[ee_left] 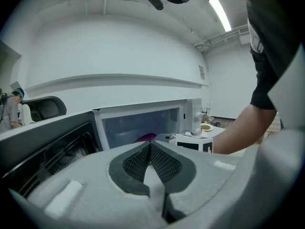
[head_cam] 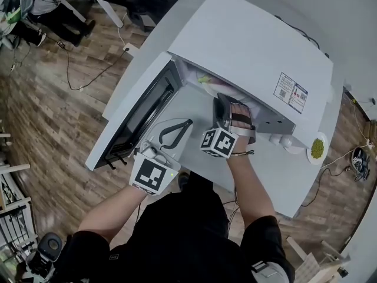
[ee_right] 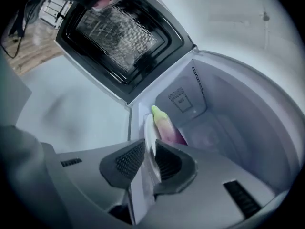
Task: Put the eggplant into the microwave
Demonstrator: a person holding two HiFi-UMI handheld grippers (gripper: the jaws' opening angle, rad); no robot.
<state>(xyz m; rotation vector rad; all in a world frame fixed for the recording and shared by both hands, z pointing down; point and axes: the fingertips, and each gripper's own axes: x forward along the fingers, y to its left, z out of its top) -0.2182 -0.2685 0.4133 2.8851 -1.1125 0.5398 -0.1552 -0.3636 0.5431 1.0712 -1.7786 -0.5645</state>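
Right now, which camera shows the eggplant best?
The right gripper view. The eggplant lies close ahead of the jaws, green tip and purple body clear, on the white plate the right gripper grips inside the microwave. The left gripper view shows only a purple sliver; the head view, a pale-green tip.

You're working with two grippers: the left gripper (ee_left: 150, 146) and the right gripper (ee_right: 148, 149). Each has two fingers (ee_right: 124, 159) and one marker cube (head_cam: 154, 174), so that's four fingers and two cubes in all. There is one microwave (head_cam: 253, 52) on one worktop (head_cam: 283, 181), and it has one door (head_cam: 138, 119), two knobs (head_cam: 281, 140) and one sticker (head_cam: 290, 92). You can count one eggplant (ee_right: 164, 123) and one plate (ee_right: 148, 128). One dish (head_cam: 317, 148) of green bits sits at 3 o'clock from your right gripper.
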